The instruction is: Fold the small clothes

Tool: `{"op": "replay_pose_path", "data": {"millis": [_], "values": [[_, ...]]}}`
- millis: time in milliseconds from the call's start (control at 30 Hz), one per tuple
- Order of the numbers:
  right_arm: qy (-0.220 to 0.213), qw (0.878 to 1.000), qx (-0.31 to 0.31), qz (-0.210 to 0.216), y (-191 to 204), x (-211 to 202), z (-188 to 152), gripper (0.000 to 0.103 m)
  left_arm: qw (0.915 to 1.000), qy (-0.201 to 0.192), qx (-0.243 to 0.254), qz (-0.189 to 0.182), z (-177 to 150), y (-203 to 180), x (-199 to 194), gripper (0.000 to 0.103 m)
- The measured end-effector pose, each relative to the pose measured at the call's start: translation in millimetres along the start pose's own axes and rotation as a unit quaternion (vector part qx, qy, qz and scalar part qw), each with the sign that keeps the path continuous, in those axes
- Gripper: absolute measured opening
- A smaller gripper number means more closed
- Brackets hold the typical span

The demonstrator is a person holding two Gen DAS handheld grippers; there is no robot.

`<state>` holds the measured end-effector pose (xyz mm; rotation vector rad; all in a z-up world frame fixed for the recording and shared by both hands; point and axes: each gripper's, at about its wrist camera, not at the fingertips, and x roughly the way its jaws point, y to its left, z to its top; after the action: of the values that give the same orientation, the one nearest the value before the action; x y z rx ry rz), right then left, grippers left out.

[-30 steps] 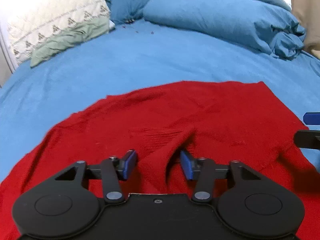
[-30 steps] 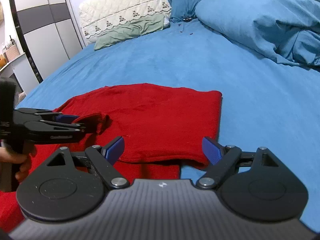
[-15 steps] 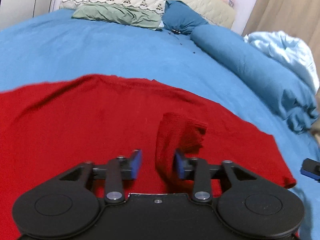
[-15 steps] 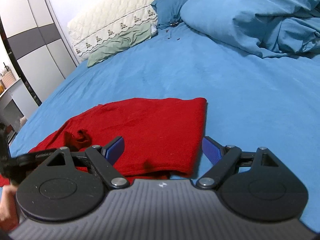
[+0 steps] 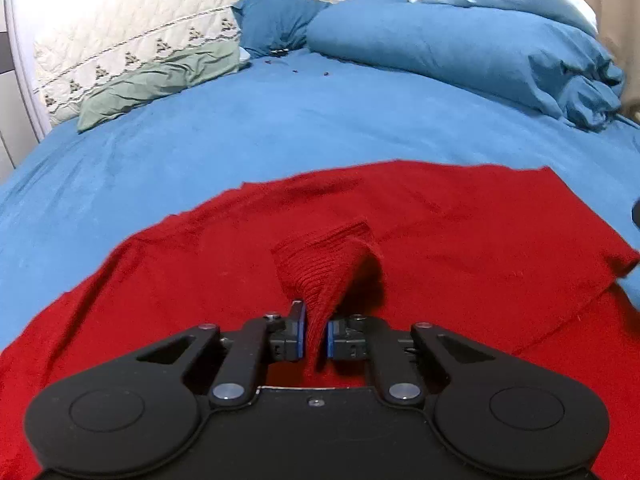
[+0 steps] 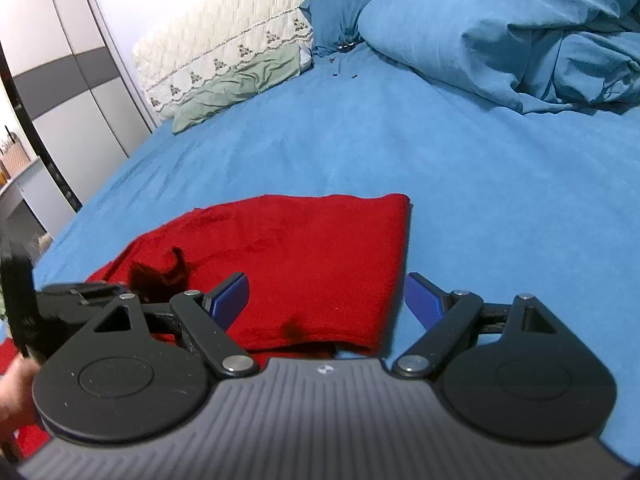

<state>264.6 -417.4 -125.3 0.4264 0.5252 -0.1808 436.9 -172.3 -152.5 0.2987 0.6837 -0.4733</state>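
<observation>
A red knit garment (image 5: 460, 240) lies spread on the blue bed; it also shows in the right wrist view (image 6: 320, 256). My left gripper (image 5: 315, 334) is shut on a ribbed cuff-like fold (image 5: 328, 268) of the garment and lifts it off the cloth. From the right wrist view the left gripper (image 6: 120, 300) shows at the left with the pinched red fabric (image 6: 160, 276). My right gripper (image 6: 328, 300) is open and empty, hovering over the garment's near right corner (image 6: 360, 340).
The blue bedsheet (image 5: 280, 128) stretches beyond the garment. A heaped blue duvet (image 5: 460, 44) lies at the far right, a green pillow (image 5: 160, 80) and quilted headboard (image 5: 120, 32) at the far left. A wardrobe (image 6: 60, 92) stands left of the bed.
My left gripper has closed on the red fold and raised it. The right gripper has stayed open and shifted a little toward the garment's right corner.
</observation>
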Motion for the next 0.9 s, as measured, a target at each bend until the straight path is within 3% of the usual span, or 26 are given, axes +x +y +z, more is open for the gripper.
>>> {"op": "replay_pose_path", "data": {"millis": [167, 333, 500, 633, 767, 900], "values": [[0.015, 0.999, -0.035, -0.023, 3.9, 5.0, -2.4, 0.100, 0.9935, -0.063, -0.076, 0.056, 2.2, 33.9, -31.8, 0.009], [0.042, 0.995, -0.085, -0.025, 17.7, 16.3, -13.5, 0.100, 0.9714, -0.117, -0.157, 0.135, -14.1, 83.8, -70.2, 0.009], [0.075, 0.985, -0.154, -0.029, 42.6, 38.2, -29.7, 0.100, 0.9646, -0.096, -0.197, 0.146, -46.3, 112.8, -76.7, 0.009], [0.066, 0.972, -0.216, -0.063, 59.9, 55.1, -38.2, 0.100, 0.9582, -0.097, -0.224, 0.149, -62.5, 123.0, -80.5, 0.009], [0.057, 0.973, -0.210, -0.083, 67.8, 66.8, -34.9, 0.100, 0.9484, -0.102, -0.261, 0.149, -70.7, 132.7, -85.8, 0.009], [0.044, 0.969, -0.200, -0.138, 72.7, 76.8, -33.8, 0.100, 0.9451, -0.093, -0.286, 0.128, -80.0, 139.9, -84.0, 0.009]]}}
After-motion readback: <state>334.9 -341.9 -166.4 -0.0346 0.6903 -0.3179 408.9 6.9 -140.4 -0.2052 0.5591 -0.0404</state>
